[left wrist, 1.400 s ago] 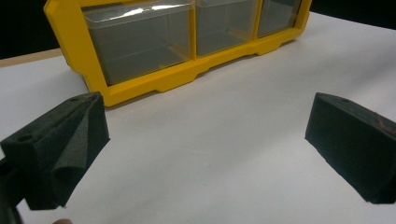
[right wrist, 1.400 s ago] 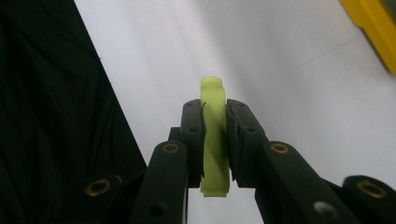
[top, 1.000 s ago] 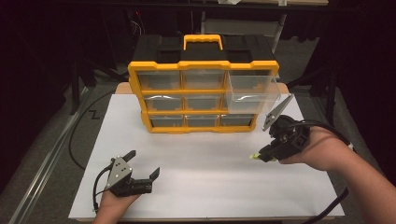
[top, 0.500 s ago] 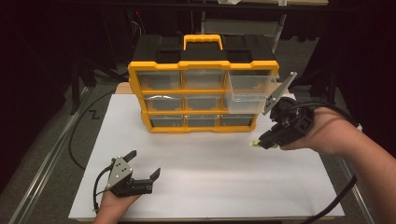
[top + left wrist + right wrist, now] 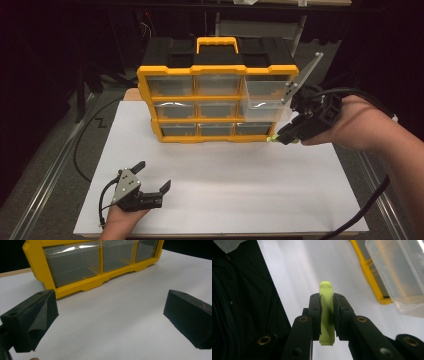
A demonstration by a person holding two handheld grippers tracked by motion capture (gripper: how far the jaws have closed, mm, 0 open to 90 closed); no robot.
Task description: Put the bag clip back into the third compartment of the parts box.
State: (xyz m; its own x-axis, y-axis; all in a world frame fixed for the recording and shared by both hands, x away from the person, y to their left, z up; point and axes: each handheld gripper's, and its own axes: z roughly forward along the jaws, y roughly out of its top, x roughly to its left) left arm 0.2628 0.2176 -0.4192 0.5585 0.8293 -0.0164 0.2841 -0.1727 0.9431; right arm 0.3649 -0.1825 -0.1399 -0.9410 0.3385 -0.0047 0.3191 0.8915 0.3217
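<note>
From above, a yellow and black organizer (image 5: 217, 90) with clear drawers stands at the far side of a white table (image 5: 225, 190). Its upper right drawer (image 5: 265, 100) is pulled well out toward the person's right hand.

The right gripper (image 5: 280, 137) hangs just in front of and a little below that open drawer, near the cabinet's lower right corner. In the high view only a tiny lime speck shows at its tip. The right gripper view makes it plain: the two black jaws are squeezed onto a small lime-green piece (image 5: 327, 315), flat and narrow, seen edge-on. Its rounded end pokes out beyond the fingertips and its other end hangs back behind them. In that view the drawer's clear wall (image 5: 397, 272) and the yellow frame lie off to one side of the fingers, with white tabletop straight ahead of them.

The left gripper (image 5: 152, 177) rests low on the table near the person's edge, well apart from the cabinet. Its jaws are spread wide, with nothing between them. The left gripper view shows what the overhead misses: the foam pads (image 5: 32, 320) far apart, bare table between, and the cabinet's bottom row of drawers (image 5: 72, 265) ahead of the fingers, their insides too dim to tell contents.
</note>
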